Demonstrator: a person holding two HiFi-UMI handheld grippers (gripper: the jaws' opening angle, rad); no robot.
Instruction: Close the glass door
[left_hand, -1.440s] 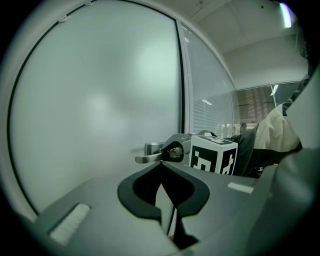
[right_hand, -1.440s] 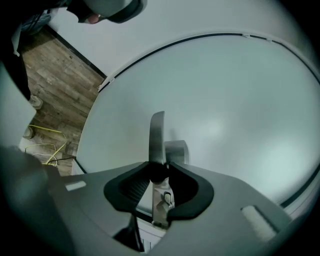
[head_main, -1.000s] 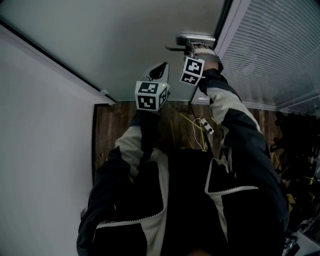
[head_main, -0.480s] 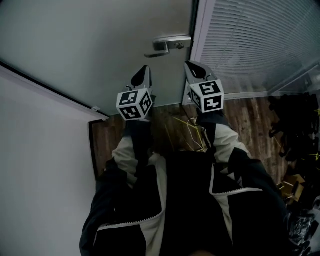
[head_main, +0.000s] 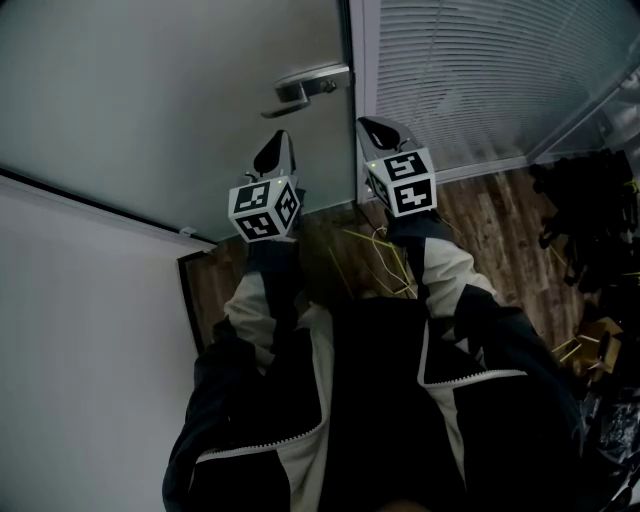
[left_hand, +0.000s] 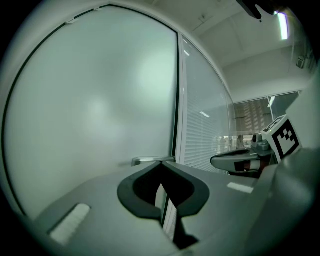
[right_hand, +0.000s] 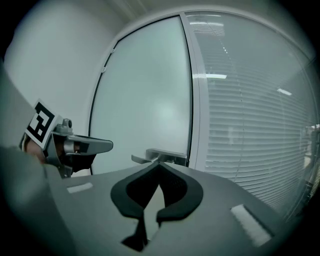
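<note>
Right gripper (head_main: 364, 123): jaws pressed together, empty. Left gripper (head_main: 283, 137): same. Door handle (head_main: 305, 88): ahead, between both, touching neither, long axis level. Glass door (head_main: 170, 90): apparently shut.

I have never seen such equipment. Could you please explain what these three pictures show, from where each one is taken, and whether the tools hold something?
There is no robot here. A person in a dark jacket holds a hand tool, called a gripper, in each hand. The head view looks down from the person's head and shows the left gripper and the right gripper. The other two pictures come from a camera riding on each gripper. Both grippers point at a frosted glass door with a metal handle, beside a panel with blinds. The door looks shut against its frame. Both grippers are shut and empty, and neither touches the handle. Below is a wooden floor with cables.
</note>
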